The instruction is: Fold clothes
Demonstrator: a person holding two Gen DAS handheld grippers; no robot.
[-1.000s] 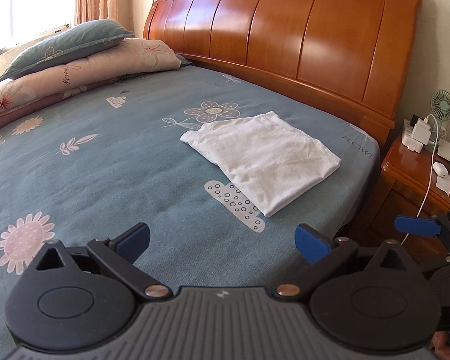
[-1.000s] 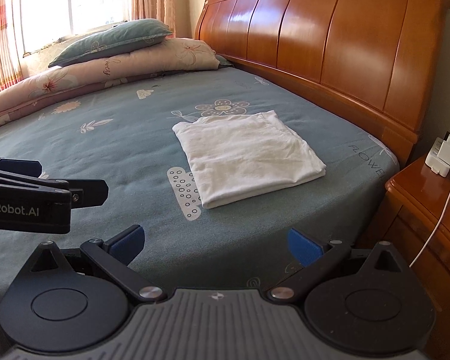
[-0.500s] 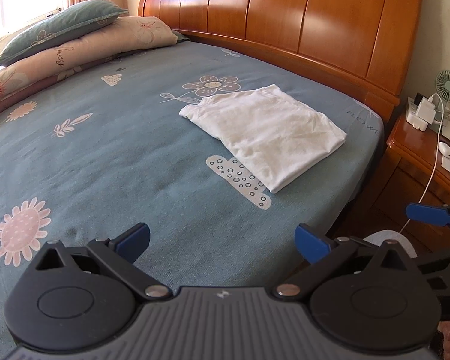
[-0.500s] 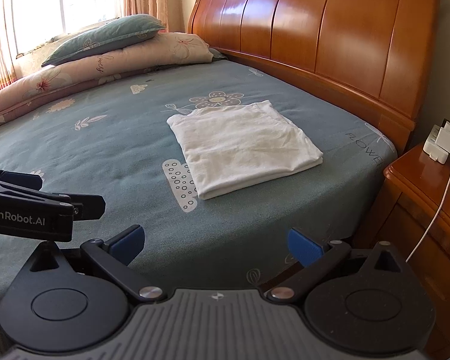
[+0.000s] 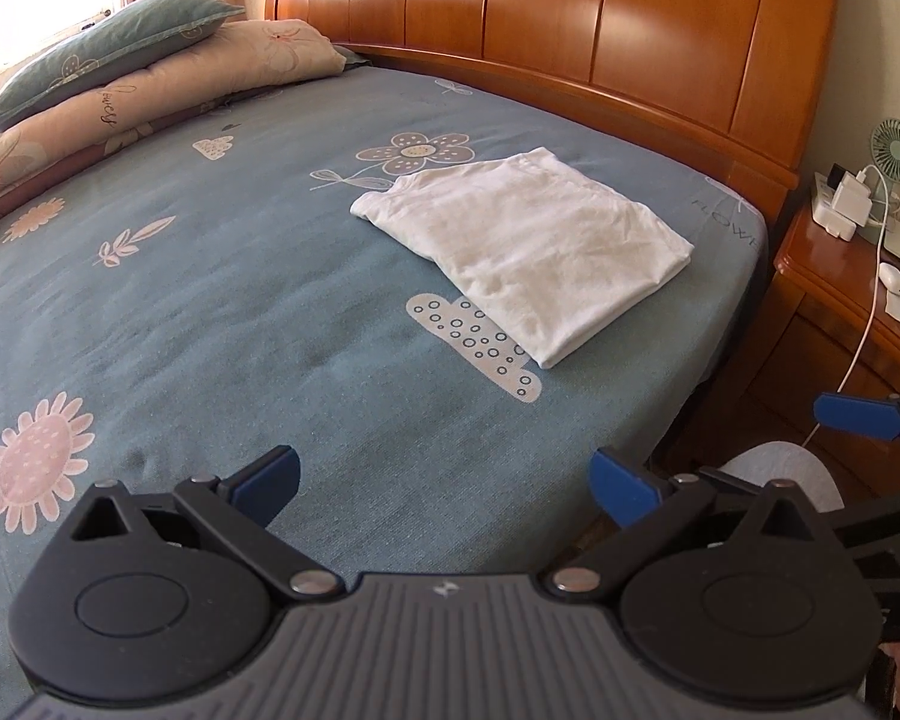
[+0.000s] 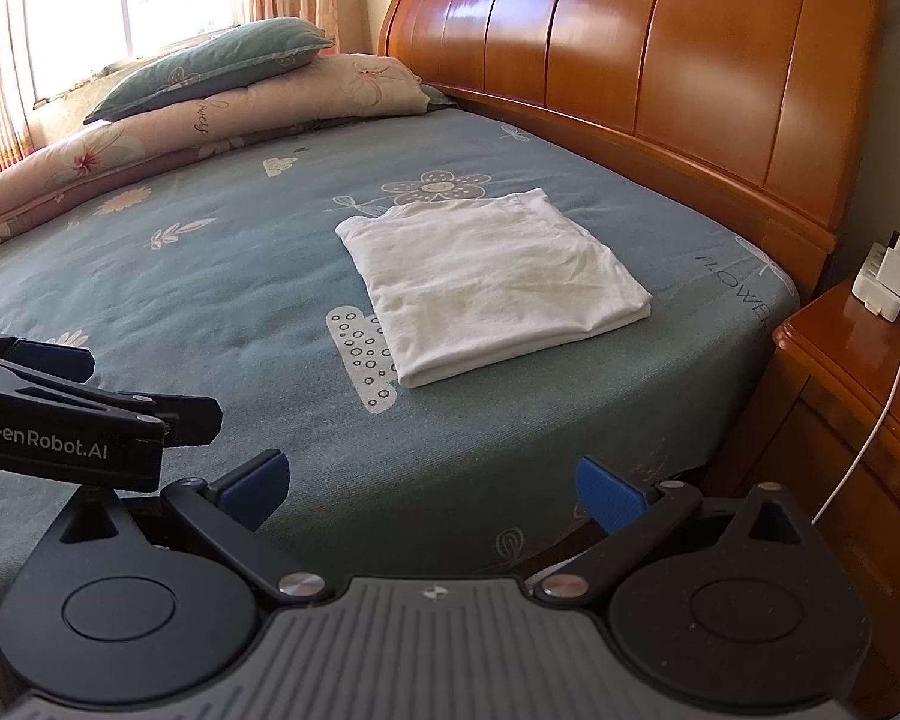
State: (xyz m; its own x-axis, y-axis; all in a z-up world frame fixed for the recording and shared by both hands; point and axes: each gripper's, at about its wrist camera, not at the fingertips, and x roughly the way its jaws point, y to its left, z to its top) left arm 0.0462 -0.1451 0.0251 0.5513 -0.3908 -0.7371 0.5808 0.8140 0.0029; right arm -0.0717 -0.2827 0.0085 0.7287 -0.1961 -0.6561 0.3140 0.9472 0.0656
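The white cotton garment point(image 6: 489, 282) lies folded into a neat rectangle on the blue flowered bedsheet point(image 6: 210, 300), near the wooden headboard point(image 6: 660, 60). The left gripper point(image 5: 444, 480) and right gripper point(image 6: 429, 480) hang spread and empty, well back from it. Folding looks finished; probably nothing remains.

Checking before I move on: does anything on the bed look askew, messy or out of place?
Nothing stands out. The white garment lies folded flat on the blue bedsheet, only lightly wrinkled, at an angle to the bed edge. Both grippers, left and right, are open and clear of it.
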